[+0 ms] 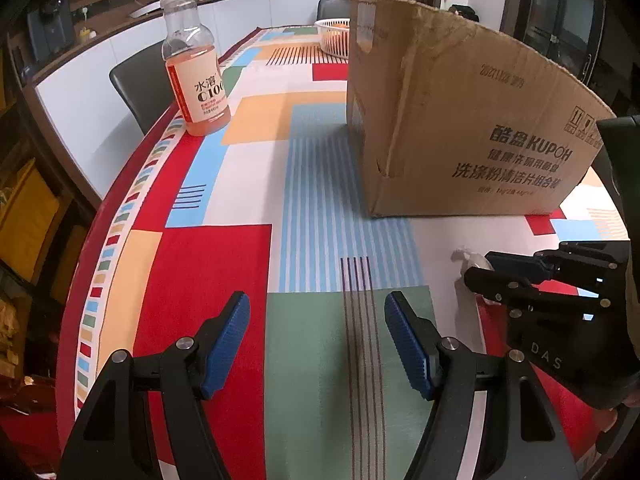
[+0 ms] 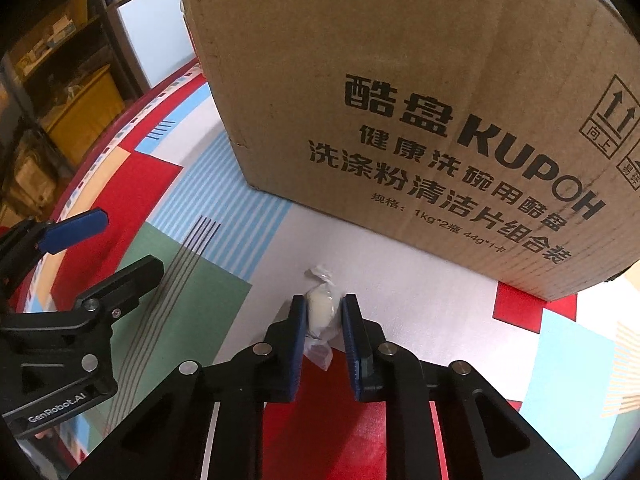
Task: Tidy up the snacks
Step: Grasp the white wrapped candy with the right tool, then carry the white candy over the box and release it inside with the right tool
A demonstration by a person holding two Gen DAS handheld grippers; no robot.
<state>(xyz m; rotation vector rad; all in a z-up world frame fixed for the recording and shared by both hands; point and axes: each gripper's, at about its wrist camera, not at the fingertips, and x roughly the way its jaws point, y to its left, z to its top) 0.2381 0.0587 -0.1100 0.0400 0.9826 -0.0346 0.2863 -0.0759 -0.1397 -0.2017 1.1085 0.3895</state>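
Pinching a wrapped white candy on the table, the right gripper has its blue pads pressed against both sides of the sweet.

The right wrist view shows the grasp plainly, the candy lying on a white patch of the patterned tablecloth just before the cardboard box; the left wrist view catches only a twist of wrapper beyond the right gripper's fingers. That view alone shows the left gripper spread wide and holding nothing, a drink bottle at the table's left edge, and a white basket behind the box.
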